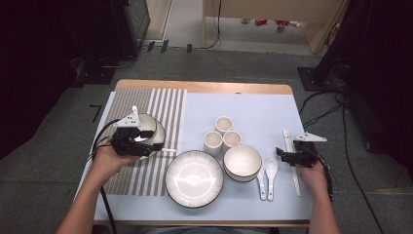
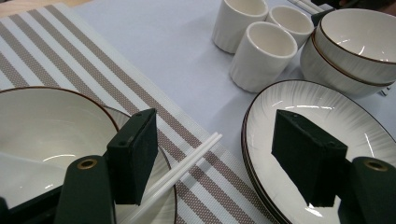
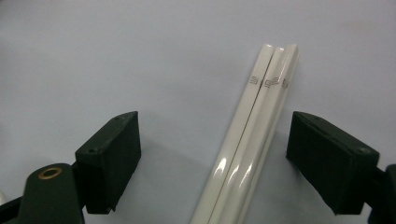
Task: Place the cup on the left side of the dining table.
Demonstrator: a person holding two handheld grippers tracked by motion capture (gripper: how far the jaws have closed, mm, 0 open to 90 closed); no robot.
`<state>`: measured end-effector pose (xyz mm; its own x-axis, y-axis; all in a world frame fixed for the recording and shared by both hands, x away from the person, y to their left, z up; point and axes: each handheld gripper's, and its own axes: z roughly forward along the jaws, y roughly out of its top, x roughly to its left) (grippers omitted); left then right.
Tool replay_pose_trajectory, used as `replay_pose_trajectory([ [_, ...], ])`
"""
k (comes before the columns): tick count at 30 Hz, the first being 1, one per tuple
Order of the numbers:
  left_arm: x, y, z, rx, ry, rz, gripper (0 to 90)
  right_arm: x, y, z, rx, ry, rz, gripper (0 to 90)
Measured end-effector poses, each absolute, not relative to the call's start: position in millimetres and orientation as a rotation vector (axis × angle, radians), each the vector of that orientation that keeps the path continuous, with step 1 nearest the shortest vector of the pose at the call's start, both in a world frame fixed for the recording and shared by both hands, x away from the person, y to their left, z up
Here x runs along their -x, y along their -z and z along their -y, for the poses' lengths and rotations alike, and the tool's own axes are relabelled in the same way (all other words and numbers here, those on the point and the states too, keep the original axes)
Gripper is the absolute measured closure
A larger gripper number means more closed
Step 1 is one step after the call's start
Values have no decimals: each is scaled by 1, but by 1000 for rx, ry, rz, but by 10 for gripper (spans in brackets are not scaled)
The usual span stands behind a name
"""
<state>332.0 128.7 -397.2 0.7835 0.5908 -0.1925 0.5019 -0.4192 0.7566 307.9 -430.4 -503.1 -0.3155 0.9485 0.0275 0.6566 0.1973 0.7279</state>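
Black jaws of the right gripper (image 3: 212, 163) stand wide astride the chopsticks (image 3: 250, 140), right of the spoons (image 1: 267, 176), touching neither. Table-setting under way; next calls for lowering and closing squarely. Left gripper (image 2: 224, 158) gapes empty between bowl (image 2: 46, 130) and plate (image 2: 322, 116).

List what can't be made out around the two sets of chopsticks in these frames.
- Chopsticks on the striped mat: left gripper view, near ends hidden behind the left gripper's jaw.
- Chopsticks by the right gripper: right gripper view, lower part cut off by the bottom edge; exact stick count unclear.
- Printed mark: too small to read.
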Motion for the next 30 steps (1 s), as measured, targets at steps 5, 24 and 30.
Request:
replay_pose_trajectory([
  [5, -334, 398, -123, -2103, -120, -791, 315, -308, 503, 430, -1495, -909, -2048, 174],
  [24, -344, 398, -111, -2110, -56, -765, 264, -308, 503, 430, -1495, -909, -2048, 174],
  [30, -348, 400, -107, -2121, -24, -743, 264, -308, 503, 430, -1496, -909, -2048, 174],
])
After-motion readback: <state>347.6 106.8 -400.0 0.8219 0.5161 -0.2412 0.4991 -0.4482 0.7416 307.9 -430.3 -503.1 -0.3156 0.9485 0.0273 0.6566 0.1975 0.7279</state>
